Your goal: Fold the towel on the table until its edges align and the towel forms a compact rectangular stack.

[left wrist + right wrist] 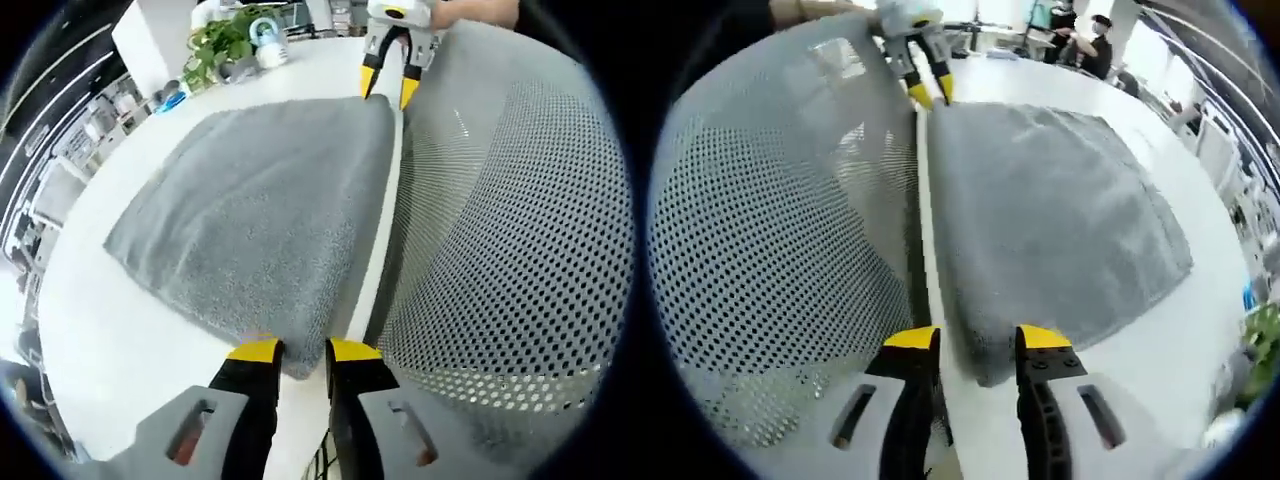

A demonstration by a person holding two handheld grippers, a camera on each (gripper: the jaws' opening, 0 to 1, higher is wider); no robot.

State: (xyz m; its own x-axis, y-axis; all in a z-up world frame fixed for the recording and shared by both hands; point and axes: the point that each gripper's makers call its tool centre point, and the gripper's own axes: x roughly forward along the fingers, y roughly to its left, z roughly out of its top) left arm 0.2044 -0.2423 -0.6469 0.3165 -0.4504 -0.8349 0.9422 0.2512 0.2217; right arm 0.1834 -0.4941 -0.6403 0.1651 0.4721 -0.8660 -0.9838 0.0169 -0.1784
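Left gripper view: my left claw (302, 349) sits low at the near corner of the towel (260, 220), jaws spread with the grey corner lying between the yellow tips, not pinched as far as I can tell. The towel lies flat on the white surface (120, 330), stretching away ahead of the claw. At its far corner I see the right claw (392, 88), tips parted just at the edge. A perforated mesh chair back (520, 240) stands to the right.

Right gripper view: my right claw (982, 340) is spread too, the towel's near corner between its tips. The left claw (930, 92) hangs at the far corner.

I reckon it's soft, light, floppy terry: grab both corners on this edge, lift together, or it'll sag and bunch.
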